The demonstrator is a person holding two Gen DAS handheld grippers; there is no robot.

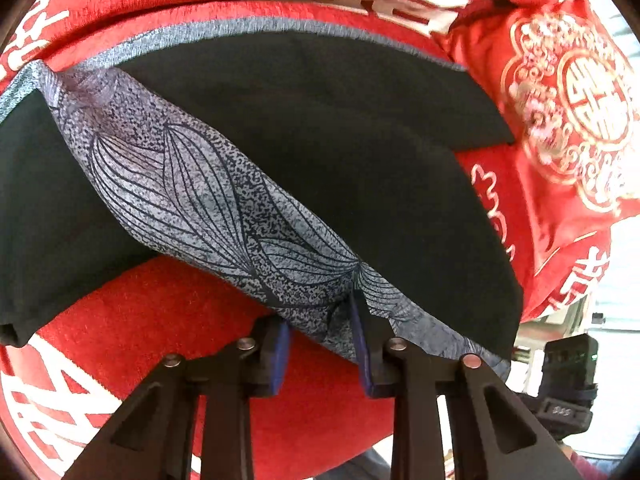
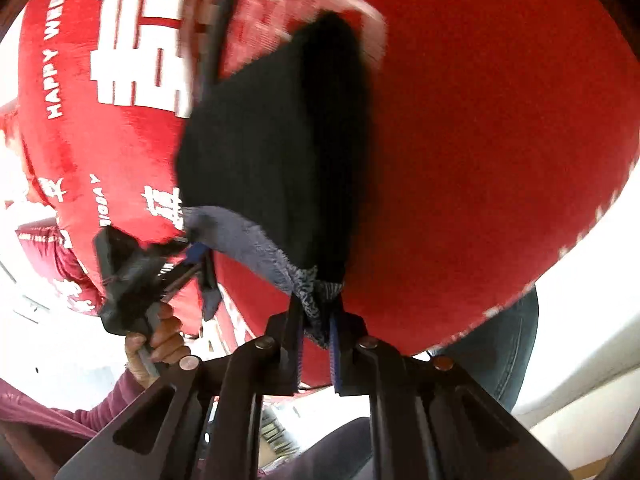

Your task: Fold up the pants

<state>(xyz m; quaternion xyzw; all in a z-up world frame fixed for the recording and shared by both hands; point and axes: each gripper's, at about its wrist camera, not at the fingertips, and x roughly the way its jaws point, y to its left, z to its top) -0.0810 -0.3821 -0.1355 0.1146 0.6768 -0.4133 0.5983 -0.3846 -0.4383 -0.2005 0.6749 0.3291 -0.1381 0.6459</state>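
Plainly caught early in the fold. In the left wrist view, found the pants [image 1: 320,120] spread open on the red blanket [image 1: 180,320]: black cloth from the far left of the frame across to the right of centre, crossed from upper left to lower right by a grey leaf-print panel [image 1: 192,184]. No second layer laid over as a neat half, no tidy stack; judged the folding proper as nearly all left to do. At lower centre, saw the left claw [image 1: 322,344] clamped on the near edge of that printed panel, cloth pinched between the blue pads. Farther right, noted a red cushion [image 1: 572,112] with a gold round emblem, its characters too ornate to read with confidence.

In the right wrist view, read "HAPPY WEDDING" [image 2: 54,76] in white capitals at the upper left, beside large white block characters on the red; smaller white print lower down, too blurred to read. At lower left, picked out the other tool gripped by a hand [image 2: 156,340], biting the grey hem. At centre, found the black cloth lifted and bunched, blurred at its top. At lower centre, saw the right claw [image 2: 316,344] shut tight on a wad of the printed hem. No brand tag or label seen on the garment itself.
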